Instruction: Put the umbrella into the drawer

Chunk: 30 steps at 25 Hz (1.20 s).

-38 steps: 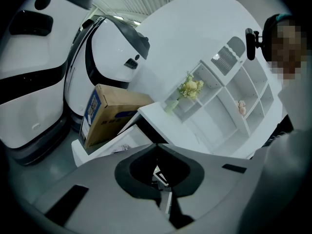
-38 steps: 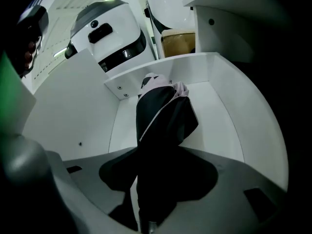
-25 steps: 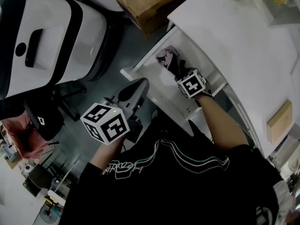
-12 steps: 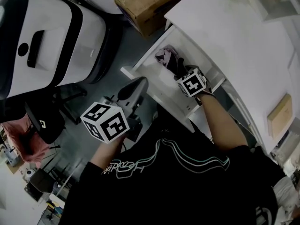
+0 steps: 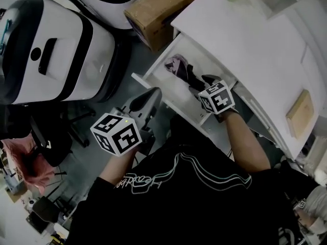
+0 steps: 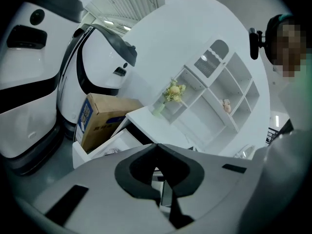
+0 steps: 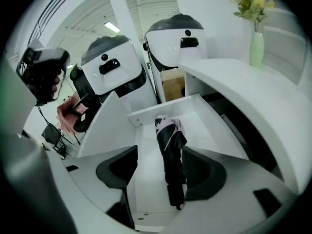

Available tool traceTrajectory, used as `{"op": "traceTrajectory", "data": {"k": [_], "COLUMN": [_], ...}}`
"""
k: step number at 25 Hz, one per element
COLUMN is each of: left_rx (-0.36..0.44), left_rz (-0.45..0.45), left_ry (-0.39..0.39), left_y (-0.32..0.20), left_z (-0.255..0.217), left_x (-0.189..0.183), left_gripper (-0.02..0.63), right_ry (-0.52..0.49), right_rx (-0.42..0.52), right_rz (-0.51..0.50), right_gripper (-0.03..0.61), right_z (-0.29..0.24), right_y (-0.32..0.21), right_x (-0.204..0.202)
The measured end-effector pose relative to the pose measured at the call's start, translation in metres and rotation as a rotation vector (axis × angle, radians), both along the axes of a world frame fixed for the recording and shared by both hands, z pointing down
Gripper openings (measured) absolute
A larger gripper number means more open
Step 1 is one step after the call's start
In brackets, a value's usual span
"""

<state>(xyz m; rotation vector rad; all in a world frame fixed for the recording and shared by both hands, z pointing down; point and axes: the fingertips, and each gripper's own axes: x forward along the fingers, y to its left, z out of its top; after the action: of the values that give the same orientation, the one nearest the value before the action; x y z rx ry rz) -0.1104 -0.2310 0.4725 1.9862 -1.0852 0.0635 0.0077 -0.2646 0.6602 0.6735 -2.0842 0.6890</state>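
Hovering over open drawer, right gripper has jaws spread wide, gripping nothing; folded umbrella lies flat on drawer floor beneath, apparently released. Left gripper jaws closed together, empty, parked aside near drawer front, likely ready to push it shut

Matt cloth umbrella, smooth white drawer
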Motion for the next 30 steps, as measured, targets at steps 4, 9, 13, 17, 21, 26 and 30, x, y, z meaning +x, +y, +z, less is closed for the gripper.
{"op": "traceTrajectory", "data": {"k": [4,9,13,17,21,26,30], "left_rx": [0.048,0.117,0.178,0.221,0.298,0.365,0.387], "left_rz": [0.039,0.093,0.144,0.186,0.246,0.279,0.298], "left_ry": [0.002,0.001,0.011,0.023,0.004,0.001,-0.004], "left_y": [0.02,0.051,0.079,0.108,0.13,0.147,0.161], "left_z": [-0.025,-0.064,-0.094,-0.114,-0.14,-0.161,-0.173], "left_x": [0.007,0.019,0.03,0.041,0.05,0.055,0.056], "left_gripper": [0.02,0.02,0.02,0.02,0.02,0.02,0.02], "right_ry": [-0.139,-0.394,-0.539,-0.585,-0.814,-0.804,-0.782], "right_rx": [0.067,0.109,0.162,0.26,0.283,0.374,0.414], "right_rz": [0.06,0.113,0.125,0.152,0.124,0.15,0.166], "right_gripper": [0.265,0.264,0.229,0.089,0.066,0.051,0.049], "right_z": [-0.073,-0.167,-0.228,-0.268,-0.318,-0.339,-0.349], "right_y": [0.017,0.06,0.099,0.128,0.16,0.178,0.188], "right_x": [-0.001,-0.002,-0.002,0.008,0.007,0.013,0.012]}}
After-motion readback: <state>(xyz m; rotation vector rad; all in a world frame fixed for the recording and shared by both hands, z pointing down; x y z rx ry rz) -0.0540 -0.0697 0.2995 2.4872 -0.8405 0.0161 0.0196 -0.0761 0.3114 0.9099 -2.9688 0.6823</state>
